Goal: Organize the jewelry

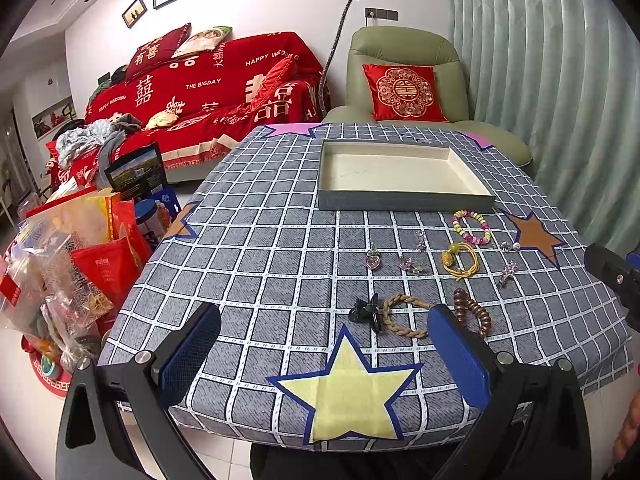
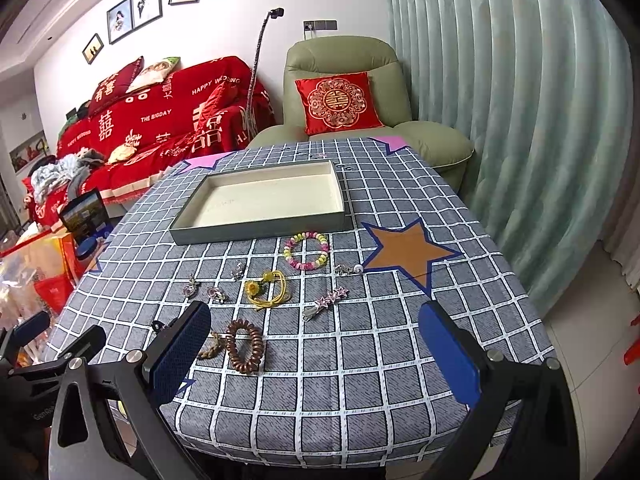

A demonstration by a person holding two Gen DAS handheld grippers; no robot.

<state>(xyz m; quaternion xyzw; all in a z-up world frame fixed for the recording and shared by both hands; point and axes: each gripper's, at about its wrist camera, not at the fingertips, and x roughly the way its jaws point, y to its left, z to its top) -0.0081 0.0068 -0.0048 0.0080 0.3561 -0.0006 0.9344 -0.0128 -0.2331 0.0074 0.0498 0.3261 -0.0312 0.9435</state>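
An empty shallow grey tray (image 1: pixel 404 202) (image 2: pixel 256 231) with a cream inside stands at the far middle of the checked tablecloth. In front of it lie several pieces: a pastel bead bracelet (image 1: pixel 471 227) (image 2: pixel 306 256), a yellow hair tie (image 1: pixel 461 261) (image 2: pixel 269 289), a brown coil tie (image 1: pixel 472 311) (image 2: pixel 244 346), a braided tan band (image 1: pixel 402 316), a black claw clip (image 1: pixel 366 312), pink crystal charms (image 1: pixel 373 261) and a star hair clip (image 2: pixel 326 301). My left gripper (image 1: pixel 324 354) hovers open over the near edge. My right gripper (image 2: pixel 316 354) is open too, empty, just behind the coil tie.
A green armchair (image 2: pixel 360 120) with a red cushion stands behind the table, a red-covered sofa (image 1: pixel 208 96) to the left, curtains on the right. Bags and boxes (image 1: pixel 72 264) crowd the floor left of the table. The right gripper shows at the left view's right edge (image 1: pixel 616 276).
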